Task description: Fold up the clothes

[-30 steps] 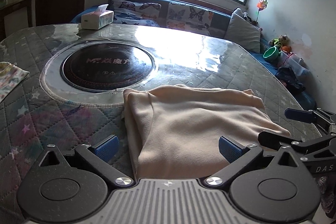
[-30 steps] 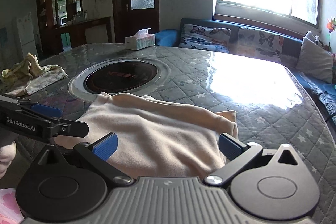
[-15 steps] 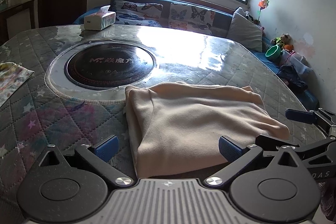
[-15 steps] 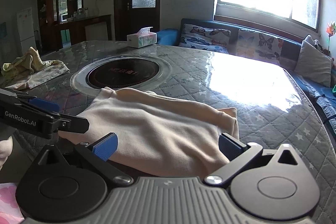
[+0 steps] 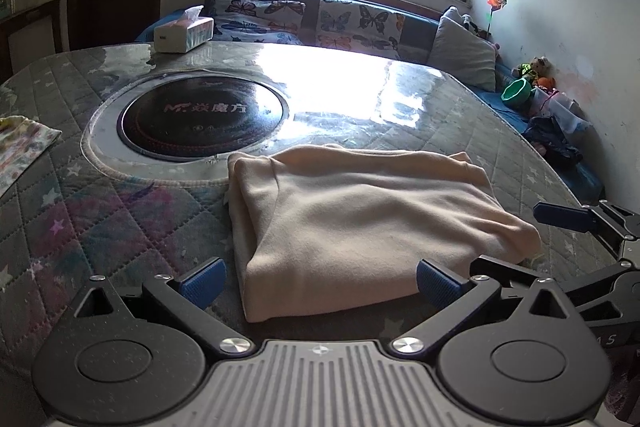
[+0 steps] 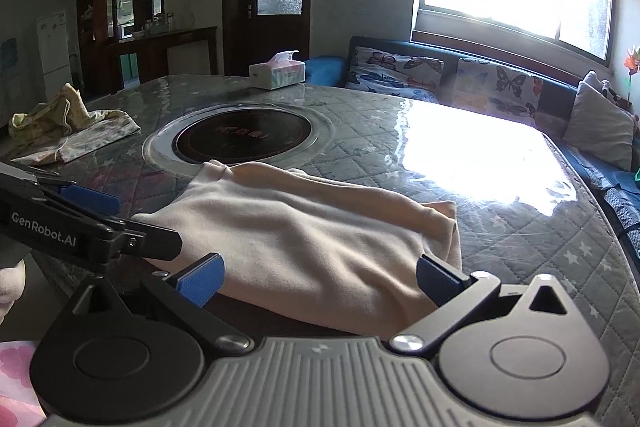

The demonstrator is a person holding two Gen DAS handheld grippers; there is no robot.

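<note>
Cream garment (image 5: 360, 215), folded to a thick rectangle, lies in the lower middle of both wrist views on the near edge of the quilted table (image 5: 120, 227), its far edge just touching the rim of the round black cooktop (image 5: 204, 119) set into the tabletop. I judge it sits this close to the edge so both my claws can reach it without stretching over the table.

My left gripper (image 5: 318, 277) hangs just short of the near hem, its blue pads spread wide apart on either side of the cloth and gripping nothing. My right gripper (image 6: 320, 277) does the same from the garment's other near corner, fingers spread, nothing between them. Each claw shows in the other's view: the right at the right edge of the left picture, the left at the left edge of the right one. By my reading, spread fingers square to the hem mean either a further fold or a release after a finished one; the pictures do not settle which.

A second, floral-print cloth (image 6: 72, 131) lies crumpled at the left of the right view, well apart from the folded piece, likely waiting its turn. A tissue box (image 6: 277, 71) stands at the table's far side, upper middle. Window glare washes the tabletop at right.
</note>
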